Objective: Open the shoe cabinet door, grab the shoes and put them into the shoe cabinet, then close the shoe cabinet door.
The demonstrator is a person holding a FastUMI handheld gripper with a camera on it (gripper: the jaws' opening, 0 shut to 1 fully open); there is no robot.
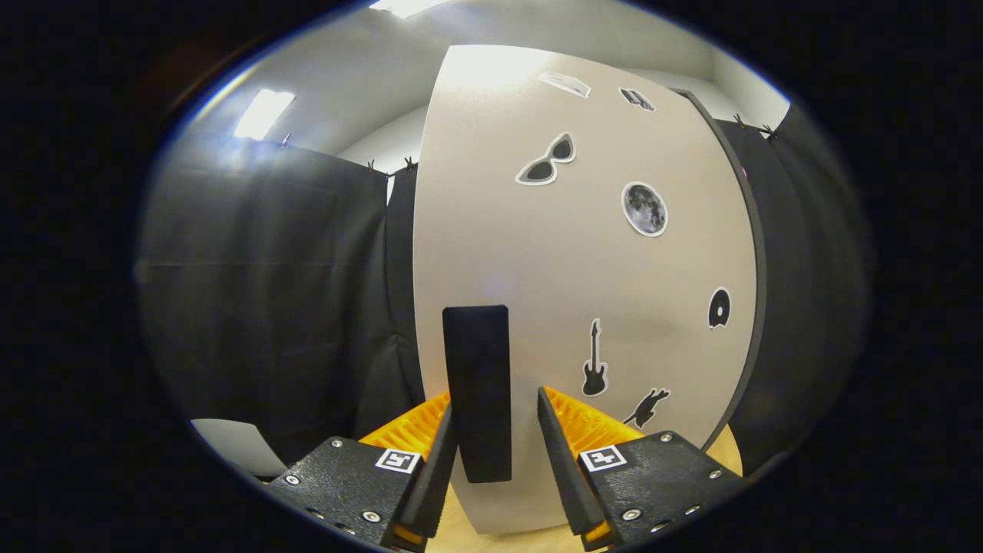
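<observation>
Two fingers [444,430] straddle the tall black rectangular handle [478,392] on the pale beige shoe cabinet door [537,261].
Spread wider than the handle, the left one sits at its edge while the right one stands clear; contact cannot be told. Black stickers dot the door beyond them.

Tan wood surface [468,535] showed at bottom centre and lower right, under the door [537,269]. Gripper [495,399] fingers sat apart above it, flanking the handle [478,369].
</observation>
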